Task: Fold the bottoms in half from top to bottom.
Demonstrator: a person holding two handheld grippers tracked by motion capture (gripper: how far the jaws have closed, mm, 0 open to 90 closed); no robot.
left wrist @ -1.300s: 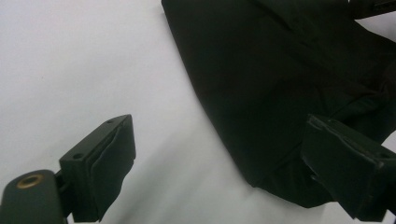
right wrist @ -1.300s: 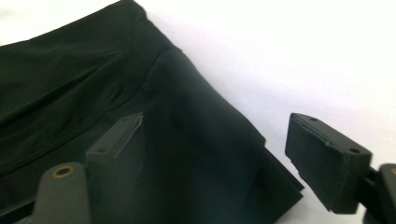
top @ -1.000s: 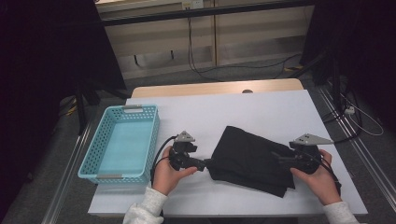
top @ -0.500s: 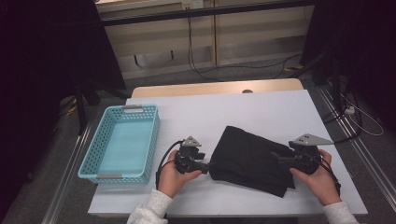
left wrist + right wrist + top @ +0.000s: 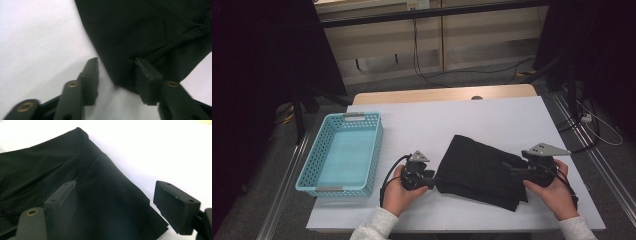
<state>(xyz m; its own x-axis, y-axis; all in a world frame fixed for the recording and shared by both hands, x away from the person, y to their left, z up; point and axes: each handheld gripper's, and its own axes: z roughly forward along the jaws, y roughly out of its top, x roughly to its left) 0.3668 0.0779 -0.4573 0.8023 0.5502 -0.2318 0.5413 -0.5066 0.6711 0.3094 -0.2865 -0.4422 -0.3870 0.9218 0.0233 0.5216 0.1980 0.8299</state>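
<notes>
— Where's the cloth (image 5: 484, 172)?
— Folded on the table (image 5: 492, 115), between my hands, right of the basket (image 5: 343, 152).
— Your grippers?
— My left gripper (image 5: 116, 72) lies low at its left corner, jaws apart. My right gripper (image 5: 115, 197) straddles the right edge, jaws wide apart.

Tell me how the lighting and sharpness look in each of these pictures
High view: dim, dark surroundings, table evenly lit, fairly sharp. Left gripper view: soft blur on the left gripper jaws, black cloth nearly detail-free. Right gripper view: white tabletop overexposed, right gripper jaws soft, cloth folds readable.
</notes>
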